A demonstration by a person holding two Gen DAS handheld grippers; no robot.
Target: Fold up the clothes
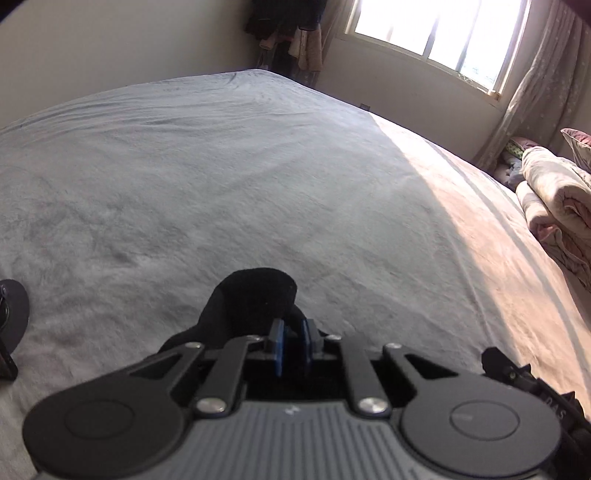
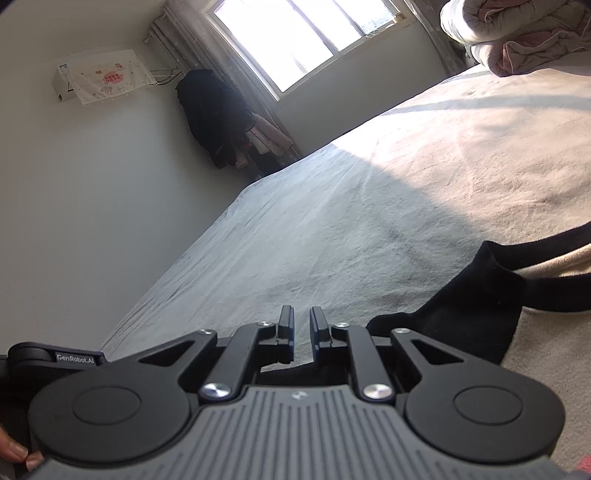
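While its blue pads pinch a bunched fold of black cloth, the left hand-held gripper points down at the bed, its jaws clamped on the black garment, which humps up just ahead of the fingertips and trails off to the left under the linkage. No earlier view is given, so only the grip itself can be told. Beyond the cloth lies the bed, covered in a grey fleecy sheet, shaded on the left and sunlit on the right.

On the other side, the right hand-held gripper has its jaws drawn nearly together with a narrow gap between the pads; black fabric shows below them, but whether they pinch it I cannot tell. From there the same black garment spreads to the right, over a cream-coloured piece edged in black.

Further out, a rolled quilt sits at the bed's far right edge. A bright window with a pale curtain fills the far wall, and dark hanging clothes occupy the corner.
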